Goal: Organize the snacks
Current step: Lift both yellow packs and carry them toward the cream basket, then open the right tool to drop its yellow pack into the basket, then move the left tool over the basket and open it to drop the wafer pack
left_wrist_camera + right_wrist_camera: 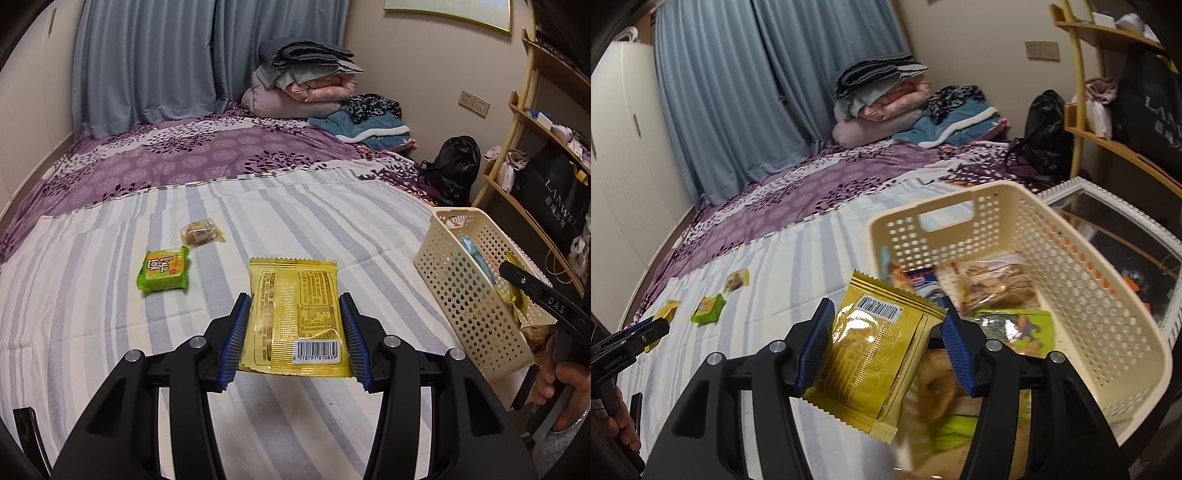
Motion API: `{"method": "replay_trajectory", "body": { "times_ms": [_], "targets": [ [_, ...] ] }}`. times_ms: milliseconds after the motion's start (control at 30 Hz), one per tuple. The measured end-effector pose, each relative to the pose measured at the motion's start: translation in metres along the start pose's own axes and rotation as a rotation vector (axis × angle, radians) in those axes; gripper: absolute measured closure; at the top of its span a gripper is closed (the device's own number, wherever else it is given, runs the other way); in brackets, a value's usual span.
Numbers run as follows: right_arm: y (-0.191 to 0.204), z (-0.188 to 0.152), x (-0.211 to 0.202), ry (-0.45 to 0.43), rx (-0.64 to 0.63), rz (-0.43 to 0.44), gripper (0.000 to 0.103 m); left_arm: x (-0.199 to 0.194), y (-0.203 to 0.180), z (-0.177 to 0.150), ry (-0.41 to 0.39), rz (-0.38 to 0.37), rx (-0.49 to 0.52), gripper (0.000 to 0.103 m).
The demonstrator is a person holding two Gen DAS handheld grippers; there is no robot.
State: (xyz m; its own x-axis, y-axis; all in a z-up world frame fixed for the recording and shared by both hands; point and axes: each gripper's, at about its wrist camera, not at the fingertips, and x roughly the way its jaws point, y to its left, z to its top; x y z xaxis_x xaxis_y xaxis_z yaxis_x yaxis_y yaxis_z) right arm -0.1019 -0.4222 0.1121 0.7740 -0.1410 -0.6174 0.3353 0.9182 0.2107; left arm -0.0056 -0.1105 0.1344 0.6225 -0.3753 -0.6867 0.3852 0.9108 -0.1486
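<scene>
Wide bare stretch of striped sheet [295, 221] ahead of the left gripper [295, 325], with only a green snack pack [164, 269] and a small clear-wrapped pastry [199, 232] lying near each other. Cream perforated basket [465, 284] at the sheet's right side, close to the bed edge, already holding several packets, blurred in the right wrist view. Purple floral bedspread [207, 155], folded bedding, blue curtains beyond.

Left gripper clenched on a yellow packet [295, 314], long axis pointing away, barcode end nearest the camera.

Right gripper [886, 339] grasping a gold packet [871, 354], tilted, barcode end up, apparently over the basket's near rim.
</scene>
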Motion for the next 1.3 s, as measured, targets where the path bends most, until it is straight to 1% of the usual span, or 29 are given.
{"method": "replay_trajectory", "body": {
  "times_ms": [133,267,300,333,367,633,833,933,1033,1133,1233,1300],
  "targets": [
    [-0.021,-0.001,-0.005,-0.005,0.032,-0.043,0.045,0.002,-0.010,0.000,0.005,-0.014,0.021,0.053],
    [-0.036,-0.003,-0.006,0.001,0.062,-0.068,0.043,0.004,-0.023,0.002,0.009,-0.030,0.042,0.053],
    [-0.040,-0.003,-0.006,0.000,0.070,-0.076,0.041,0.004,-0.026,0.003,0.010,-0.035,0.047,0.053],
    [-0.043,-0.003,-0.007,-0.001,0.077,-0.087,0.036,0.005,-0.029,0.003,0.010,-0.038,0.052,0.053],
    [-0.047,-0.004,-0.008,-0.004,0.083,-0.093,0.035,0.005,-0.032,0.004,0.010,-0.043,0.058,0.053],
    [-0.060,-0.006,-0.015,-0.009,0.092,-0.113,0.035,0.009,-0.057,0.009,0.013,-0.080,0.105,0.053],
    [-0.074,-0.009,-0.026,-0.014,0.106,-0.114,0.035,0.011,-0.084,0.012,0.014,-0.122,0.151,0.053],
    [-0.073,-0.012,-0.033,0.001,0.067,-0.088,0.035,0.012,-0.097,0.013,0.014,-0.145,0.171,0.053],
    [-0.069,-0.016,-0.037,0.042,0.015,-0.041,0.031,0.013,-0.109,0.013,0.015,-0.165,0.193,0.053],
    [-0.064,-0.023,-0.037,0.094,-0.030,0.008,0.031,0.014,-0.120,0.014,0.018,-0.182,0.207,0.053],
    [-0.059,-0.029,-0.032,0.130,-0.087,-0.012,0.030,0.015,-0.129,0.014,0.021,-0.197,0.218,0.053],
    [-0.059,-0.030,-0.027,0.149,-0.098,-0.024,0.030,0.015,-0.134,0.014,0.023,-0.206,0.229,0.053]
  ]
}}
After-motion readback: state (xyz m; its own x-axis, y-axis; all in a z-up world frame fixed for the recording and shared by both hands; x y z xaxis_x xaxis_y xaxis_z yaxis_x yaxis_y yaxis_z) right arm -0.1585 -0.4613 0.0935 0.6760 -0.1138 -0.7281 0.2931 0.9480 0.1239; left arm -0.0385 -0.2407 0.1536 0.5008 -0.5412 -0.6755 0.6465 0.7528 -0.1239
